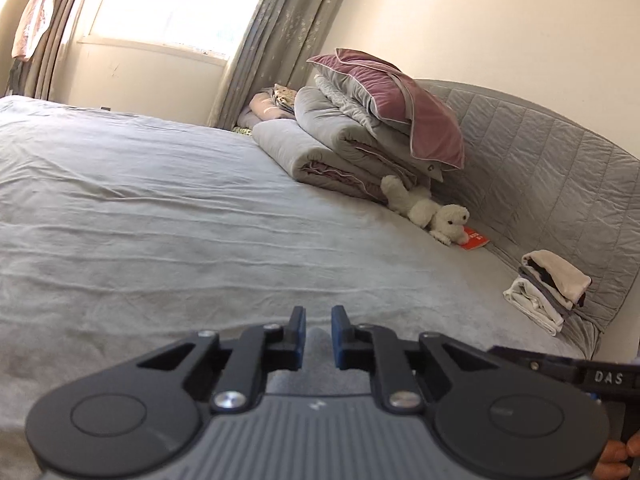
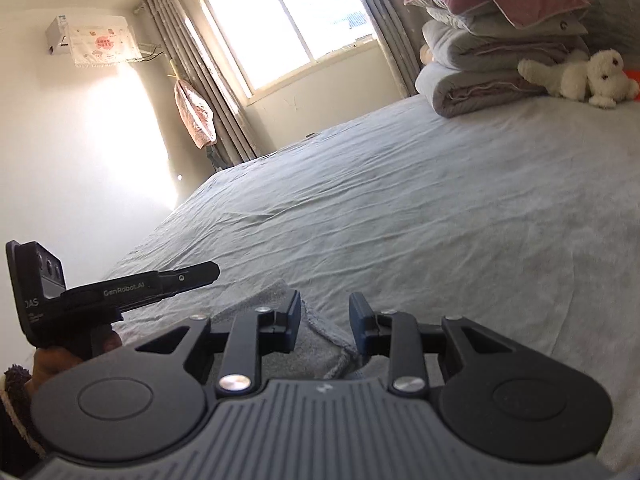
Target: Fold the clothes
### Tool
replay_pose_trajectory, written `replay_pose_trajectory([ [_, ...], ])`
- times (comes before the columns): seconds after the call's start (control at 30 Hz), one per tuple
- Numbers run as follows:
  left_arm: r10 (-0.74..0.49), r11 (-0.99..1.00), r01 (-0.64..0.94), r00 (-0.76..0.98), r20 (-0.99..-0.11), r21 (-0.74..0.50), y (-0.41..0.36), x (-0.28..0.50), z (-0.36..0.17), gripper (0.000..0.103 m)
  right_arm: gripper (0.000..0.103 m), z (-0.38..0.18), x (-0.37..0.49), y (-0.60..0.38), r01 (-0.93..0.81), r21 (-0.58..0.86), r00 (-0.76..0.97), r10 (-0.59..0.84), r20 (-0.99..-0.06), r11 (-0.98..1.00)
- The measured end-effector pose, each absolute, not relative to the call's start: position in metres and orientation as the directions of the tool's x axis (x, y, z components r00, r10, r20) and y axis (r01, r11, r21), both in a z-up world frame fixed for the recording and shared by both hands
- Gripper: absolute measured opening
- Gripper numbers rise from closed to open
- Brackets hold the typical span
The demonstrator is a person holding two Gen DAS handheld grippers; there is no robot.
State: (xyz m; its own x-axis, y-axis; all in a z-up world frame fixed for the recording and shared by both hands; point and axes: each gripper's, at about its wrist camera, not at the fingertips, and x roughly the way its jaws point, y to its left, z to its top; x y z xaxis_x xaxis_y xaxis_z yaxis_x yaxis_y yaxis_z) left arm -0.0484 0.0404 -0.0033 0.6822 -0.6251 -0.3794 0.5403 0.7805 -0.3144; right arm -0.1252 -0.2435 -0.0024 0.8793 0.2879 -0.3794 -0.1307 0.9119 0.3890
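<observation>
A grey fleecy garment [image 2: 320,340] lies bunched on the bed sheet [image 2: 400,200] right under my grippers. My right gripper [image 2: 325,316] is open. The garment lies between its fingers without being squeezed. In the left wrist view a fold of the same grey garment [image 1: 319,348] fills the narrow gap of my left gripper [image 1: 319,318], which is shut on it. The left gripper [image 2: 208,273] also shows side-on in the right wrist view, just left of the garment, with a hand [image 2: 60,356] on its grip. A stack of folded clothes [image 1: 548,288] sits by the padded headboard [image 1: 540,160].
A pile of rolled quilts with a mauve pillow on top [image 1: 360,132] stands at the bed's far corner. A white plush toy [image 1: 432,216] lies beside it on a red booklet [image 1: 474,241]. Wrinkled grey sheet [image 1: 160,200] stretches toward the window and curtains.
</observation>
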Motion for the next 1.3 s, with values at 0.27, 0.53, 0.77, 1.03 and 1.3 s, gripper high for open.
replay_pose_trajectory([
  [0.27, -0.556, 0.831, 0.464, 0.720, -0.415, -0.308, 0.042, -0.053, -0.055, 0.010, 0.031, -0.049, -0.100, -0.211, -0.127, 0.249, 0.859, 0.232, -0.457, 0.960],
  [0.53, -0.541, 0.837, 0.418, 0.732, -0.415, -0.354, 0.053, -0.052, -0.051, 0.009, 0.030, -0.054, -0.102, -0.220, -0.112, 0.293, 0.850, 0.245, -0.467, 0.949],
  [0.77, -0.531, 0.839, 0.408, 0.757, -0.381, -0.360, 0.069, -0.080, -0.038, 0.010, 0.030, -0.015, -0.076, -0.212, -0.279, 0.246, 0.811, 0.365, -0.457, 0.928],
  [1.03, -0.495, 0.861, 0.361, 0.758, -0.425, -0.358, 0.082, -0.083, -0.052, 0.011, 0.030, -0.030, -0.022, -0.185, -0.368, 0.254, 0.718, 0.447, -0.534, 0.894],
  [1.3, -0.477, 0.873, 0.348, 0.757, -0.447, -0.342, 0.096, -0.082, -0.040, 0.023, 0.030, -0.026, -0.030, -0.203, -0.311, 0.288, 0.741, 0.421, -0.523, 0.906],
])
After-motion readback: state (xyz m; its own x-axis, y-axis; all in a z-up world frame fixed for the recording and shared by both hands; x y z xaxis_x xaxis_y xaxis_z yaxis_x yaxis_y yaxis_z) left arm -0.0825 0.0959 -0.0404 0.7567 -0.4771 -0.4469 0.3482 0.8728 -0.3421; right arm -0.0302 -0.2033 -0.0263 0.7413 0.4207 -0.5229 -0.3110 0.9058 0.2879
